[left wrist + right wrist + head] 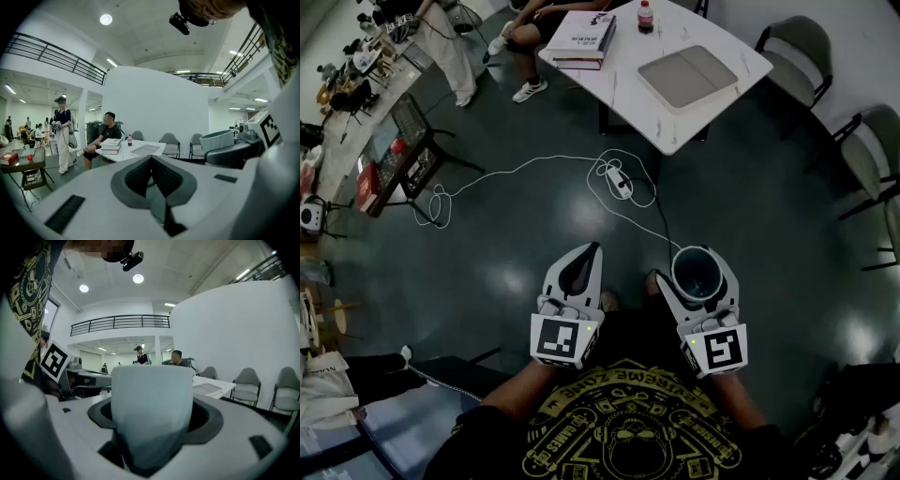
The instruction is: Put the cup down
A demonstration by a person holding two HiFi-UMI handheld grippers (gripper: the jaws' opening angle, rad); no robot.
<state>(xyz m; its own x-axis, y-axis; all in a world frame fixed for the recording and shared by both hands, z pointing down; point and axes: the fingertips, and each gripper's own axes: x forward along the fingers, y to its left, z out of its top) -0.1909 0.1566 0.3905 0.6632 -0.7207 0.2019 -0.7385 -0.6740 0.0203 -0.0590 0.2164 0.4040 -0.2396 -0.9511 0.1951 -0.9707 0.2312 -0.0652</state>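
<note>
My right gripper [697,275] is shut on a pale grey-blue cup [696,270], held upright above the dark floor in front of the person's body. In the right gripper view the cup [152,404] fills the space between the jaws, with both dark pads [101,416] against its sides. The left gripper [589,251] hangs beside it at the left, jaws together and holding nothing. From the left gripper view its dark pads [140,180] meet at the middle, and the cup [216,139] shows at the right. A white table [712,108] stands ahead.
On the table lie stacked books [583,37], a red-capped bottle [645,16] and a grey flat tray [687,75]. Grey chairs [797,47] stand at the right. A power strip with a white cable [619,180] lies on the floor. A black cart [403,155] and people are at the left.
</note>
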